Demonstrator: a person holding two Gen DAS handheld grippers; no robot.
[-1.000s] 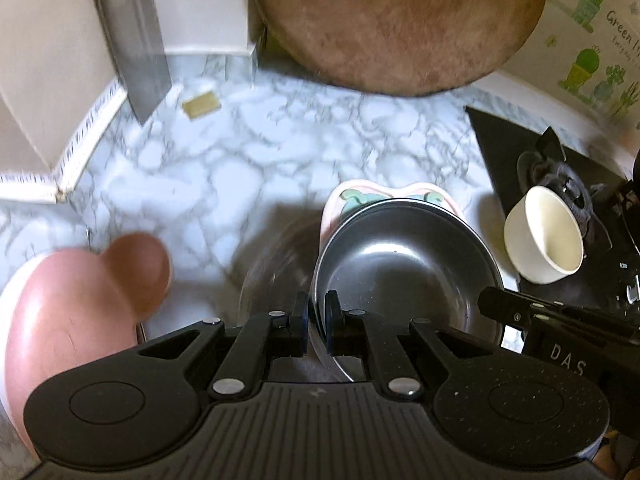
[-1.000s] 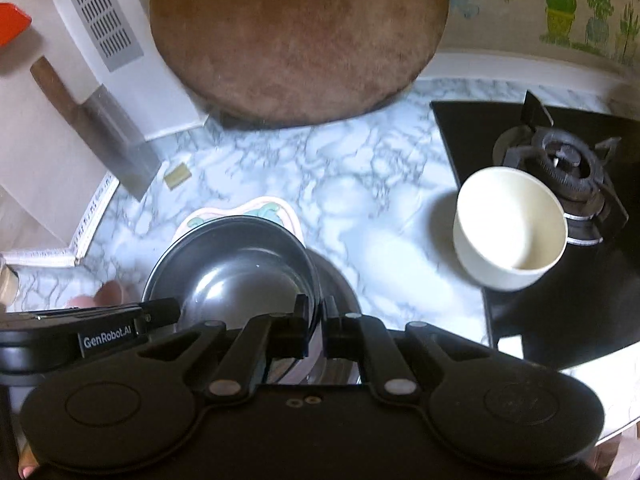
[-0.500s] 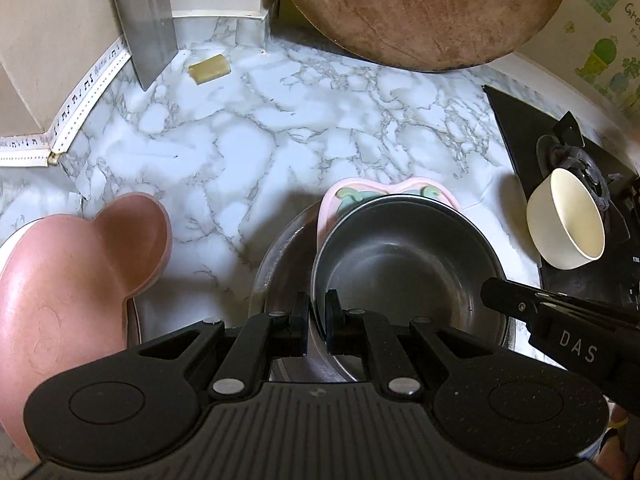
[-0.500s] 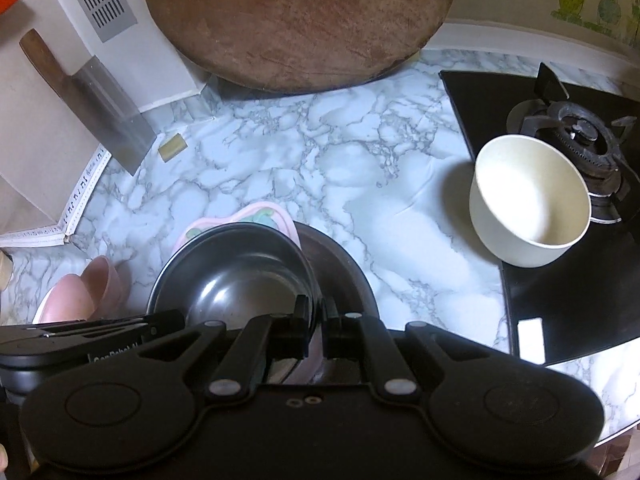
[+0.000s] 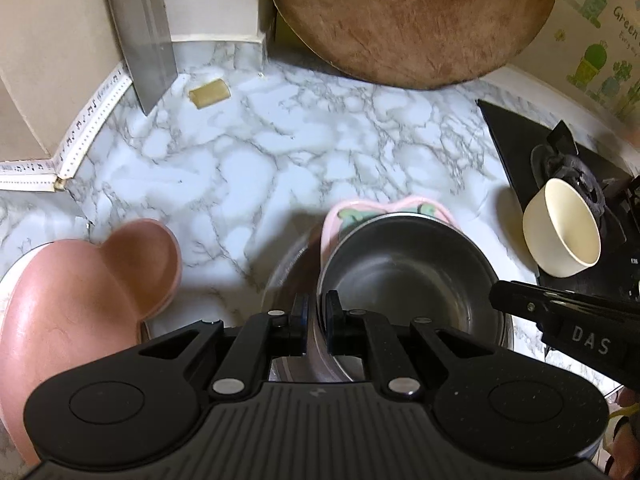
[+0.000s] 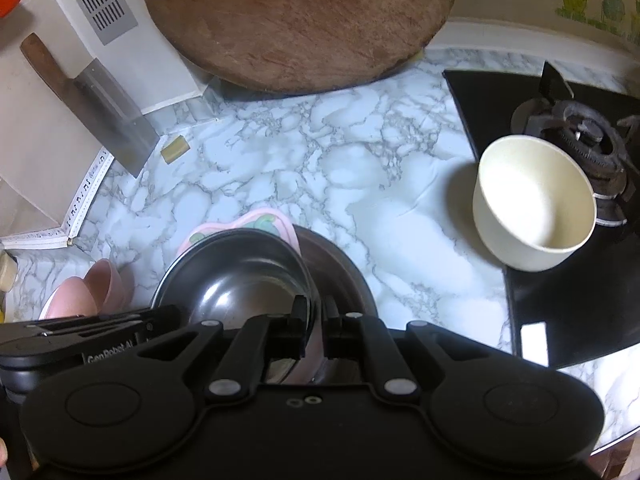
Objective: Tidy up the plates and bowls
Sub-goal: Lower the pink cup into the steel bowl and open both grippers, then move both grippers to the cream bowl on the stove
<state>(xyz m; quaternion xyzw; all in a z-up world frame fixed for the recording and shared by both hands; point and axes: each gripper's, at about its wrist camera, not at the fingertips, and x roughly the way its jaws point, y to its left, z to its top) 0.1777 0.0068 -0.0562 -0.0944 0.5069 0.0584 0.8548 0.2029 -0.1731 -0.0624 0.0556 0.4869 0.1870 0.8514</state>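
Note:
A steel bowl [image 5: 412, 280] sits on a pink flower-shaped plate [image 5: 332, 224], over a larger steel dish [image 5: 284, 272]. My left gripper [image 5: 316, 320] is shut on the stack's left rim. My right gripper [image 6: 314, 320] is shut on its right rim, where the steel bowl [image 6: 240, 276], the pink plate [image 6: 260, 220] and the larger dish [image 6: 344, 276] show. A pink mouse-eared plate [image 5: 80, 292] lies at the left, also in the right wrist view [image 6: 92, 292]. A cream bowl [image 6: 532, 216] stands at the stove's edge, also in the left wrist view [image 5: 560, 228].
A round wooden cutting board [image 6: 300, 20] leans on the back wall. A cleaver [image 6: 104, 112] leans at the back left beside a small tan block [image 6: 175, 149]. A black gas stove [image 6: 576, 136] is at the right. The marble counter [image 6: 320, 160] lies between.
Both grippers have moved with the stack over the counter; the views shifted, the pink eared plate came fully into the left view, and the cream bowl looks nearer in the right view.

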